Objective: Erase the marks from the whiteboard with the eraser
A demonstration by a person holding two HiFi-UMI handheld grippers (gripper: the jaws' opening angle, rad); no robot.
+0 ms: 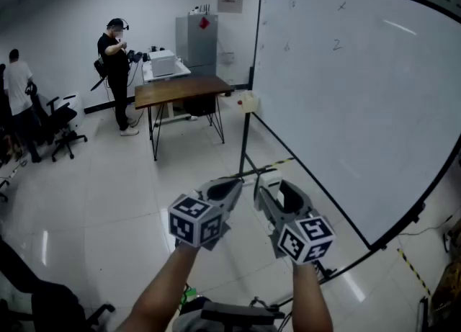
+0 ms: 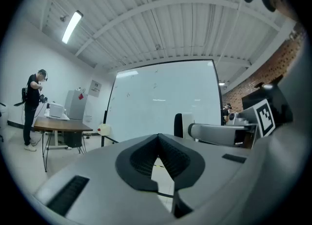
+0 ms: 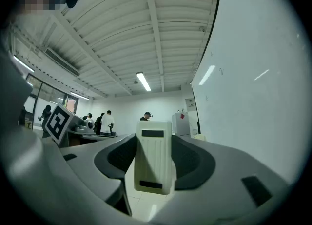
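The big whiteboard (image 1: 360, 100) stands on the right, with faint marks such as a "2" (image 1: 336, 45) near its top. In the head view both grippers are held low in front of it, well short of the board. My right gripper (image 1: 265, 192) is shut on the cream eraser (image 3: 154, 160), which stands upright between its jaws; the eraser (image 1: 270, 178) shows as a pale block at the tip. My left gripper (image 1: 234, 186) is beside it, jaws closed together at the tips with nothing in them (image 2: 158, 158). The left gripper view faces the whiteboard (image 2: 161, 102).
A wooden table (image 1: 184, 91) and a grey cabinet (image 1: 196, 39) stand behind, left of the board. One person (image 1: 115, 57) stands by the table, another (image 1: 14, 78) by office chairs (image 1: 61, 118) at far left. Striped tape (image 1: 410, 269) lies on the floor.
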